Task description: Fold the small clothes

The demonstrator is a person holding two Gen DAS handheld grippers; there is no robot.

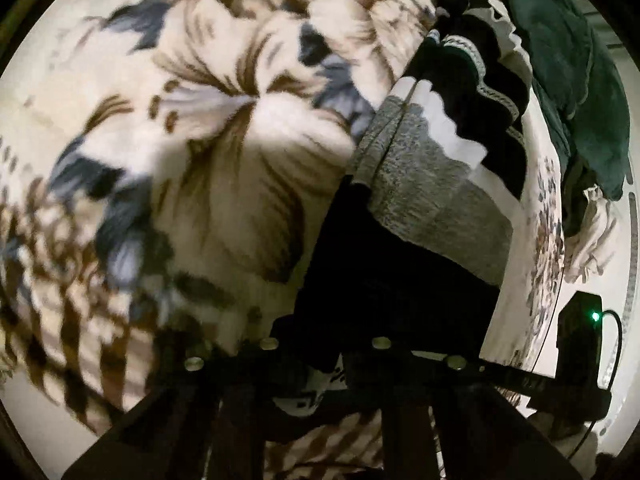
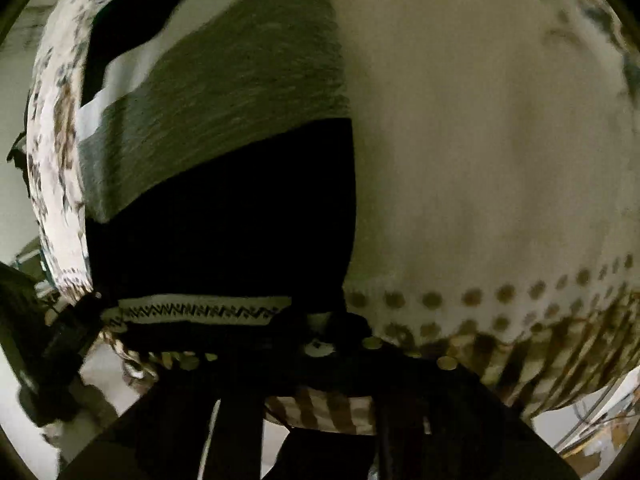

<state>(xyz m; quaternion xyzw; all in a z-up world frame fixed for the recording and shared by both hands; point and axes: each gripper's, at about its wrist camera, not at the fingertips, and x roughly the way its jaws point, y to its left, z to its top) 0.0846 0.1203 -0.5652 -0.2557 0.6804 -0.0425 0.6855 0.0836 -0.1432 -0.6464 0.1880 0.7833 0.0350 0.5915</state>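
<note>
Both sets of fingers closed. Left gripper (image 1: 340,364) pinches the black edge of the striped garment (image 1: 420,208); right gripper (image 2: 320,344) is closed at the black hem w/ white zigzag trim (image 2: 200,312), looks gripped, pads in shadow so can't confirm.

Garment runs from the fingers out to 1 o'clock in left view, 11 o'clock in right view, lying flat on the floral blanket (image 1: 200,120). Looks like a fold just starting; most work left.

Garment: soft knit, black/grey/white bands, scalloped edges. Blanket: plush fleece. Dark green cloth (image 1: 568,80) bunched at 2 o'clock, unfolded.
</note>
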